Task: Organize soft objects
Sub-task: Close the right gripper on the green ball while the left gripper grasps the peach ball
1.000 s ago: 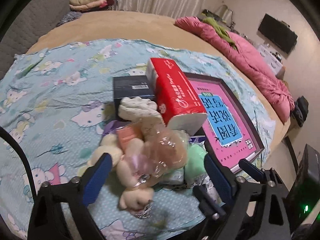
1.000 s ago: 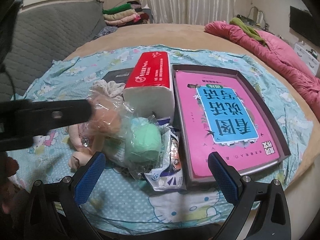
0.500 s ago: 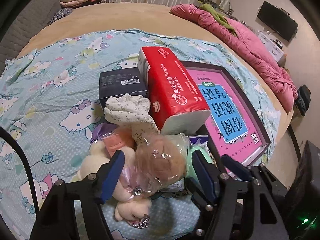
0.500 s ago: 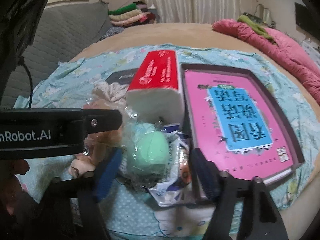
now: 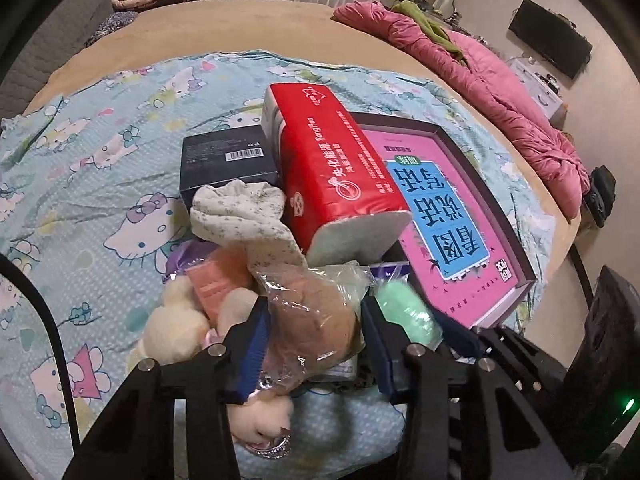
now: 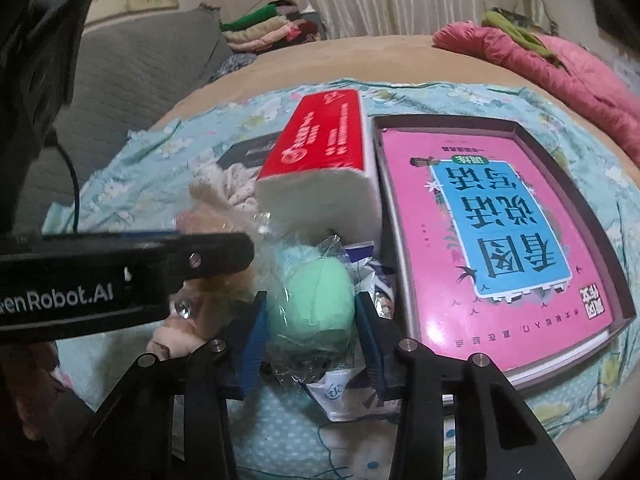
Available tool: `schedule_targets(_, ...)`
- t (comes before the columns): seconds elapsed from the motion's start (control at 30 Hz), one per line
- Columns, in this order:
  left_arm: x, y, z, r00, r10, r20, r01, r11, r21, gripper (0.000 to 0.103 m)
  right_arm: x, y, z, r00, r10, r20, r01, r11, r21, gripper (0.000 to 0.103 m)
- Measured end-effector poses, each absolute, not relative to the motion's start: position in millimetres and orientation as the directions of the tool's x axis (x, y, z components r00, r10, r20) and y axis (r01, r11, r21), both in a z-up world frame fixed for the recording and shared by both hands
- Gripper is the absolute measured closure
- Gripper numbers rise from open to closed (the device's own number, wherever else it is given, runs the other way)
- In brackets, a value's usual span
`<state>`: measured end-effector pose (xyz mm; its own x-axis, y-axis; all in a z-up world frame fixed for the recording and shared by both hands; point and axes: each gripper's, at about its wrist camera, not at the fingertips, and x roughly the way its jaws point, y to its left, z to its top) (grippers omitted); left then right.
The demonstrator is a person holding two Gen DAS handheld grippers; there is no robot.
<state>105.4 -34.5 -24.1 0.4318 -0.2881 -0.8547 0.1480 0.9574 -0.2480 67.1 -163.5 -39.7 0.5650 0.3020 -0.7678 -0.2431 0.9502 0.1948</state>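
Both sets of jaws have just been closing; the left gripper (image 5: pixel 314 344) now pinches the bagged brown plush (image 5: pixel 316 312) and the right gripper (image 6: pixel 310 334) the bagged green ball (image 6: pixel 312 300), both in the bedspread (image 5: pixel 100 184) pile beside the red tissue pack (image 5: pixel 332 168); lifting looks next.

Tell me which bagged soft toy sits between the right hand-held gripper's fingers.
The green plush ball in clear plastic; the brown bagged plush sits between the left hand-held gripper's fingers instead.

Red tissue pack (image 5: pixel 336 168) and pink book (image 6: pixel 496 240) crowding ahead, open blue blanket (image 5: pixel 92 184) leftward
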Motion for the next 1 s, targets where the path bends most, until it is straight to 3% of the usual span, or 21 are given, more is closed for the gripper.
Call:
schedule_targets(0.3, 89, -27, 5, 0.497, -0.312, -0.809, 0.141, 0.95, -0.28, 0.059, 47, -177, -8, 0.669, 0.332, -0.665, -0.244, 0.943, 0.225, 0.059)
schedule_targets(0.57, 81, -36, 29, 0.543, -0.301, -0.784, 0.152, 0.953, -0.26, 0.059, 36, -205, 21, 0.779, 0.267, -0.567, -0.173, 0.961, 0.216, 0.059)
schedule_targets(1.0, 95, -33, 42, 0.56, -0.324, -0.763, 0.141, 0.944, -0.297, 0.059, 43, -267, 16, 0.789, 0.224, -0.572, -0.002, 0.932, 0.362, 0.059)
